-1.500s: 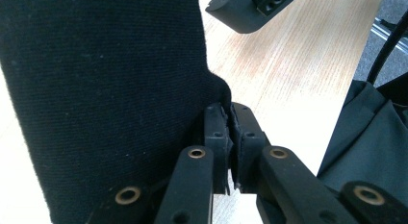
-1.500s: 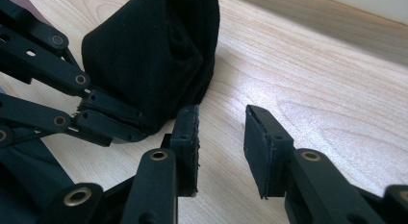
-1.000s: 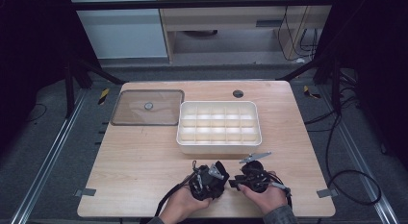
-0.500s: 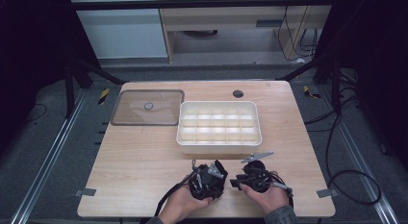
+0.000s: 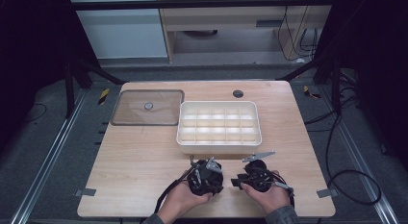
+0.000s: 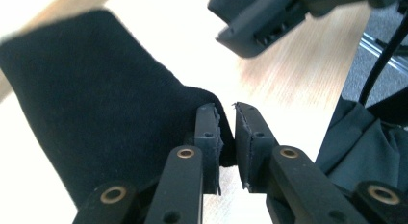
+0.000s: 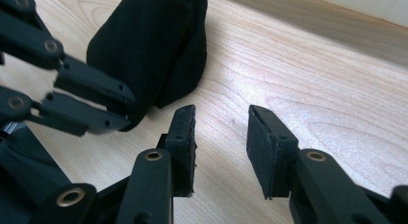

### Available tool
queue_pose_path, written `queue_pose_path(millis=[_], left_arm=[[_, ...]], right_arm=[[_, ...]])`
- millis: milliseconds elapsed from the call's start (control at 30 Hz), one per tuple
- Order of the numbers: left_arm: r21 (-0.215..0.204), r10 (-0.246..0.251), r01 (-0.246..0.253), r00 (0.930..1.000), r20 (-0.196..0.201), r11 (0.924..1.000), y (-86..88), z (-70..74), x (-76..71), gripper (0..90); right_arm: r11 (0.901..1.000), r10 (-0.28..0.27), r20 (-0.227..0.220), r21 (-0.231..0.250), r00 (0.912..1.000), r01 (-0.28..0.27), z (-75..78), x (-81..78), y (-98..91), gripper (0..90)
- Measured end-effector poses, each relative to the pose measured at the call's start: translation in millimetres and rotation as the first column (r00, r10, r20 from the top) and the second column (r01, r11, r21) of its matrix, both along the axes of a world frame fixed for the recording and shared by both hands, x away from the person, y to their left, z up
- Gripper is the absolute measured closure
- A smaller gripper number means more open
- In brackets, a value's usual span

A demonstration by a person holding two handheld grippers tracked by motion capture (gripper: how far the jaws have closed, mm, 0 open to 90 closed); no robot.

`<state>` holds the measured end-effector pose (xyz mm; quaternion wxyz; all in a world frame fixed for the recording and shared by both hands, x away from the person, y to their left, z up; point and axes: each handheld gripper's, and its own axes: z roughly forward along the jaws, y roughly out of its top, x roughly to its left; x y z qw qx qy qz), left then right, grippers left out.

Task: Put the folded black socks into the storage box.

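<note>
We see one black cloth [image 6: 101,108] of soft, matte knit fabric, folded or bunched into a thick, rounded mound [image 7: 154,46] on the pale wood bench. It sits near the bench's front edge, about midway along it. One flap rises slightly, its edge curving over, and the lower part rests flat on the wood. We cannot tell what kind of garment it is.

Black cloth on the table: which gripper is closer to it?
Left. The left gripper, jaws just opening, is at the black cloth, a fold between them; the right gripper sits apart, jaws open over the table.
</note>
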<state>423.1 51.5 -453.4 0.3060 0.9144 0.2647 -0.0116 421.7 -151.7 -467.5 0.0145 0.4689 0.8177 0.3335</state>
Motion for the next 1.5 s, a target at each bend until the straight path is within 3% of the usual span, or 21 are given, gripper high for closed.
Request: queue_pose_path(millis=[267,533,1500], left_arm=[[-0.012,0.018,-0.018,0.9998,0.002,0.9998,1.3,6.1,8.0,76.8],[-0.022,0.033,-0.034,0.9992,-0.021,0.9992,-4.1,-1.3,14.6,74.8],[-0.055,0.060,-0.059,0.9982,0.010,0.9968,5.0,14.2,13.3,61.6]], right_arm=[[1.0000,-0.004,-0.001,-0.002,1.0000,0.004,0.7,0.0,-1.0,63.0],[1.0000,-0.009,0.001,0.002,1.0000,0.009,1.8,-0.3,-3.4,62.4],[0.9998,-0.017,0.001,-0.001,0.9998,0.017,3.0,-0.7,-4.6,60.4]])
